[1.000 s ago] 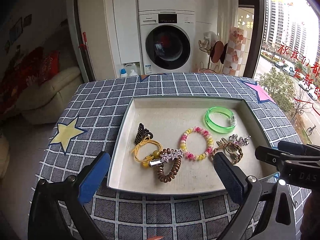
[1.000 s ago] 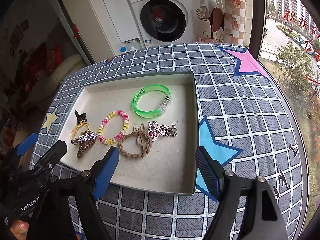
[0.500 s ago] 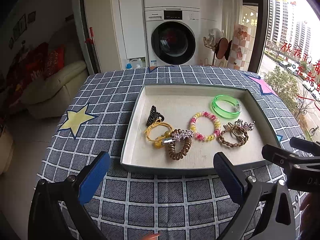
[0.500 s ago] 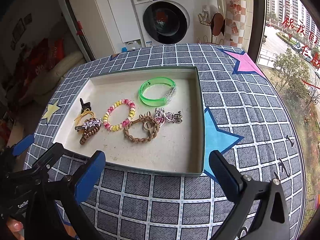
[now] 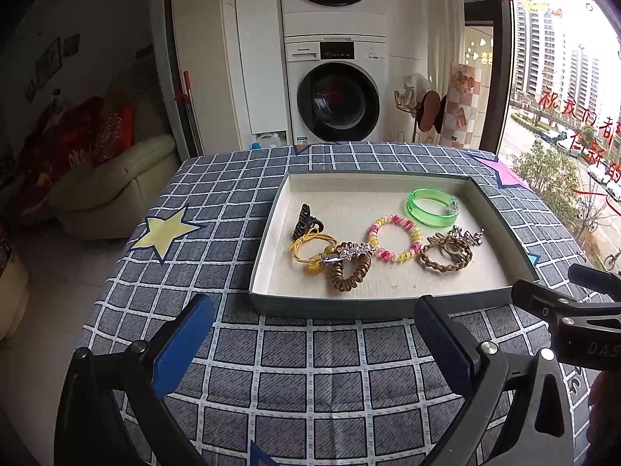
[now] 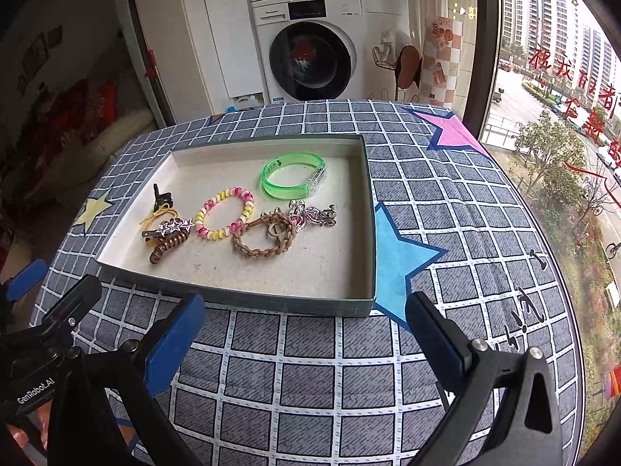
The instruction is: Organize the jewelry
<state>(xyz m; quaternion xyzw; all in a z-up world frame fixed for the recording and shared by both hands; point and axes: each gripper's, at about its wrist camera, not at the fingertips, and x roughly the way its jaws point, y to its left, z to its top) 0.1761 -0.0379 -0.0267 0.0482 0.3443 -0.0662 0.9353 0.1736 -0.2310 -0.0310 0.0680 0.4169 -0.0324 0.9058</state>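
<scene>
"GenRobot.AI" lettering (image 6: 35, 387) on left hand-held gripper (image 5: 310, 334)

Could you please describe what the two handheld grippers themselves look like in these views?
Both the left gripper and the right gripper are matte black, angular frames with two jaws lined with ribbed blue pads and silver pivot screws. In the right wrist view the left gripper's body carries white "GenRobot.AI" lettering; in the left wrist view the right gripper's body shows pale letters "DAS". No cables or sleeves show.
</scene>
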